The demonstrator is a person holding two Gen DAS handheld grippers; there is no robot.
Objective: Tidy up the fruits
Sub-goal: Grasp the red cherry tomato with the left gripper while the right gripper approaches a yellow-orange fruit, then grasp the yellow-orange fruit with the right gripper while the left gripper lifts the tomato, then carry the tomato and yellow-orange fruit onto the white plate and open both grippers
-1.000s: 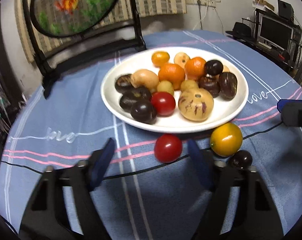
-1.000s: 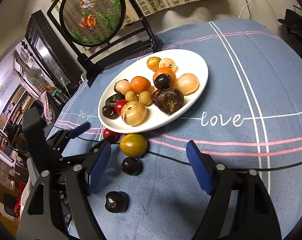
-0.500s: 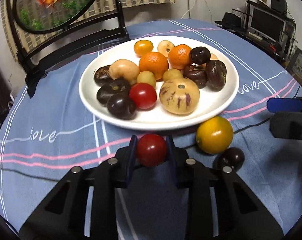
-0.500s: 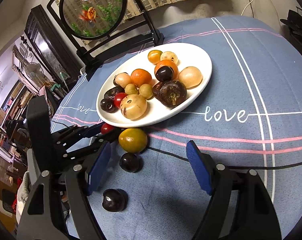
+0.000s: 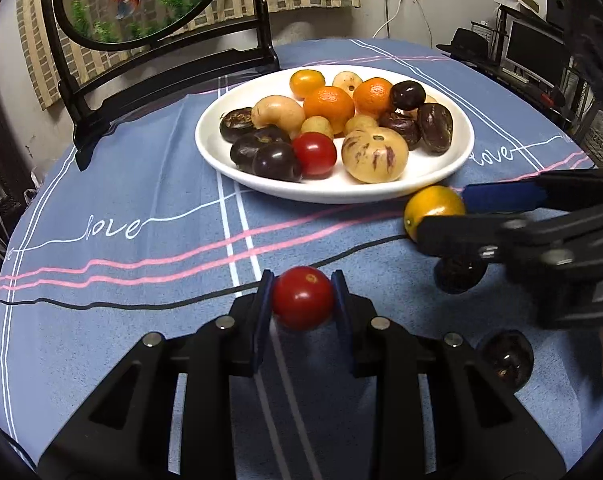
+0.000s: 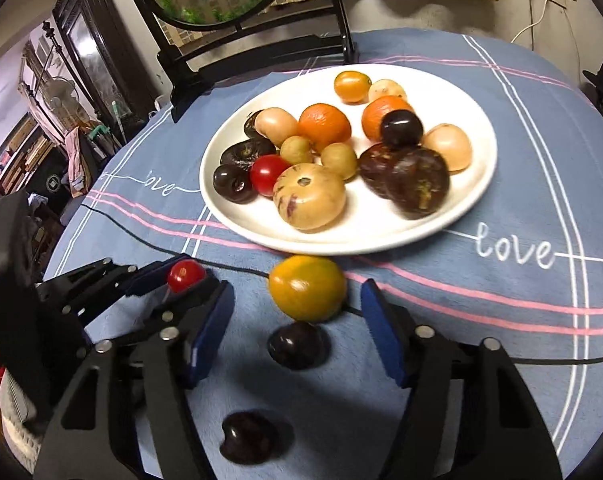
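Round glossy red tomato — clamped in left hand-held gripper

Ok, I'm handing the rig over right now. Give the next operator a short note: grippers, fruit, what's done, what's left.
Left gripper: shut on the red tomato, in front of the white plate.
Right gripper: jaws closing either side of the yellow-orange fruit, pads not touching it yet.
Still on the tablecloth: that yellow-orange fruit by the plate's near rim, and two dark fruits, one just behind it, one nearer the right camera.
Done: most fruit is already piled on the plate.
Left: plate the tomato, finish the right grasp, then collect the two dark fruits.
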